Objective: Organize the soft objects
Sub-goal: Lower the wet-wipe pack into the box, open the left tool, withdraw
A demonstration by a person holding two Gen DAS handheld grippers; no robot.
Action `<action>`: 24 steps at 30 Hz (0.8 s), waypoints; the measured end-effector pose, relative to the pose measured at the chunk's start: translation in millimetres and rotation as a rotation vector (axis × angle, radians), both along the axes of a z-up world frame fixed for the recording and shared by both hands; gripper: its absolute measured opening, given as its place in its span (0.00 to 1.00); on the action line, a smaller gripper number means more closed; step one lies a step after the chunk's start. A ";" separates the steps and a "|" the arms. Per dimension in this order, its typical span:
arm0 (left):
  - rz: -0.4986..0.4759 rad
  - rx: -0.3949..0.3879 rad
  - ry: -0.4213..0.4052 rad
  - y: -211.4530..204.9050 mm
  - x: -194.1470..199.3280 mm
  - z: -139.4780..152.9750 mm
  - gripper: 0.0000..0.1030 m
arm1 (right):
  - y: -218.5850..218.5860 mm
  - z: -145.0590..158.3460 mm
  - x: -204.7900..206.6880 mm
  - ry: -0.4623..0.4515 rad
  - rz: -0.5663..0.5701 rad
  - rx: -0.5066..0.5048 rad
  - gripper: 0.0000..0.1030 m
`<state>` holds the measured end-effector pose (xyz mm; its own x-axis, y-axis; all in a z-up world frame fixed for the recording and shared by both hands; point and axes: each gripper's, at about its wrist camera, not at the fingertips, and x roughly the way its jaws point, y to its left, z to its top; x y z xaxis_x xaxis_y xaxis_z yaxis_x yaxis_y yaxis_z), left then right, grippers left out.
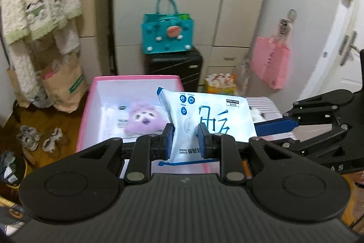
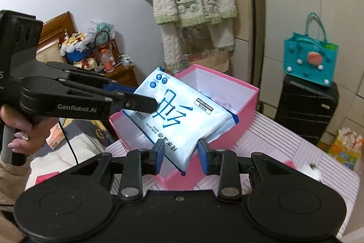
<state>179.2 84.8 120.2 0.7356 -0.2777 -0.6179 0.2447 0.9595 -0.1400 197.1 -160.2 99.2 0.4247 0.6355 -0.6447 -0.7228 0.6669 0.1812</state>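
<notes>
The left claw is clamped on the near edge of a white-and-blue pack of pure water wipes, its blue pads pinching the soft wrapper so the pack stands up out of the grip and leans over the pink box. In the right wrist view the right claw straddles the pack's lower corner; its pads stand a little clear of the wrapper on both sides and the jaws are opening, so it seems to be letting go while the left claw carries the weight. Two holds on one floppy pack probably keep it from sagging or folding on the way to the box.

The pack hangs above the box's open mouth, at about 1 o'clock from the purple plush toy that lies inside with another white pack at its 9 o'clock. The box sits on a pink-striped worktop, near its far edge
</notes>
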 end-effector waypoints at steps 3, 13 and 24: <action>0.036 -0.045 0.064 22.8 22.6 -5.7 0.20 | 18.4 -5.1 18.4 0.010 0.009 -0.001 0.37; 0.105 -0.064 0.292 67.9 92.1 -62.2 0.21 | 71.7 -53.1 62.2 0.101 0.039 -0.089 0.37; 0.065 0.047 0.427 64.5 125.6 -107.7 0.20 | 99.3 -91.0 64.6 0.117 0.043 -0.221 0.37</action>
<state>304.9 149.3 12.6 0.4263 -0.2039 -0.8813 0.1132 0.9786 -0.1716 261.6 -60.9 8.2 0.3147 0.4895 -0.8132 -0.7338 0.6689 0.1187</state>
